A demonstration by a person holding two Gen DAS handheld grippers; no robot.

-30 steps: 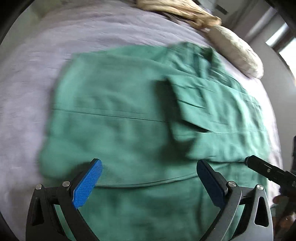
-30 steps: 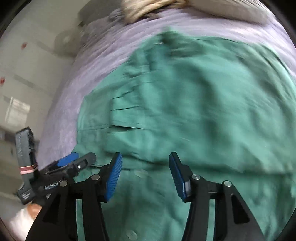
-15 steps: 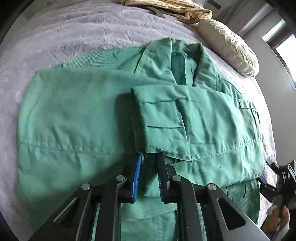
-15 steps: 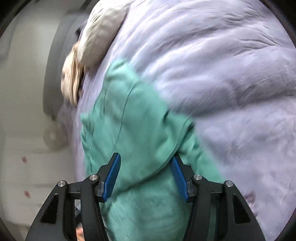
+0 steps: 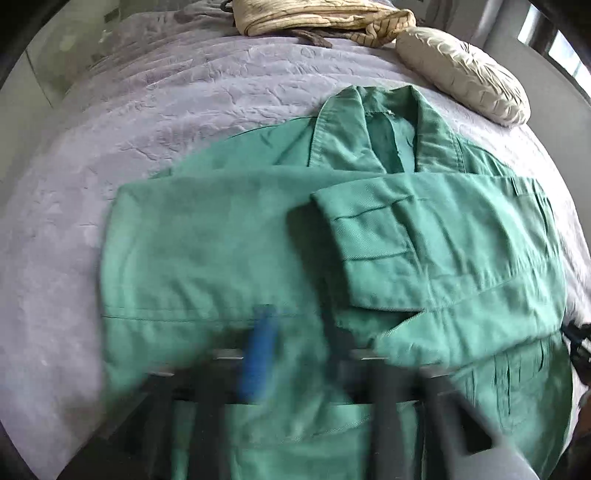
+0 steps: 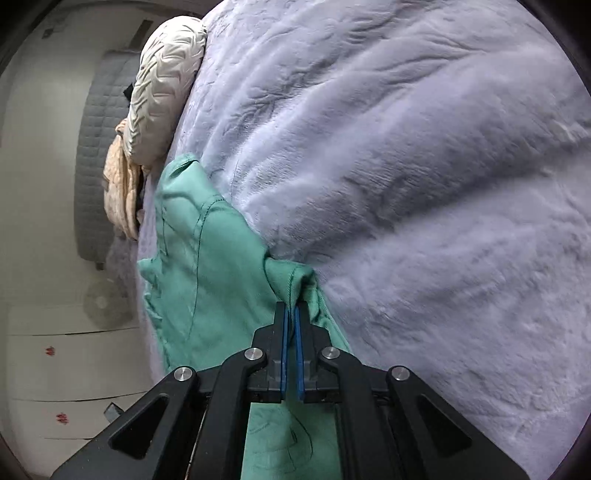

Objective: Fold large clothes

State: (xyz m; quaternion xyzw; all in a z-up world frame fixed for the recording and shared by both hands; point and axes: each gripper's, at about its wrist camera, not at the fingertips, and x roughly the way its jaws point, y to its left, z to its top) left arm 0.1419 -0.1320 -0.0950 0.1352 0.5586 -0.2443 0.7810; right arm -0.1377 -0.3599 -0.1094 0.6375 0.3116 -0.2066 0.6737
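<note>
A large green jacket (image 5: 258,229) lies on the bed with its collar (image 5: 384,129) at the far end and one sleeve (image 5: 424,236) folded across its front. My left gripper (image 5: 299,350) hovers over the near part of the jacket, blurred by motion. Its jaws are opening, and its blue pad (image 5: 258,350) stands apart from the other finger, with only flat cloth below them. In the right wrist view, my right gripper (image 6: 291,314) is shut on a raised fold at the jacket's (image 6: 207,277) side edge, where it meets the bedcover.
A lilac textured bedcover (image 6: 424,184) spreads wide to the right of the jacket and to its left (image 5: 92,166). A cream pillow (image 5: 465,74) and a beige striped blanket (image 5: 314,14) lie at the head. Beyond the bed stand a white fan (image 6: 99,302) and a pale wall.
The left jaws, nearly closed at the sleeve cuff half a second ago, have spread apart. The right gripper swung to the jacket's side edge and closed on a fold of cloth.
</note>
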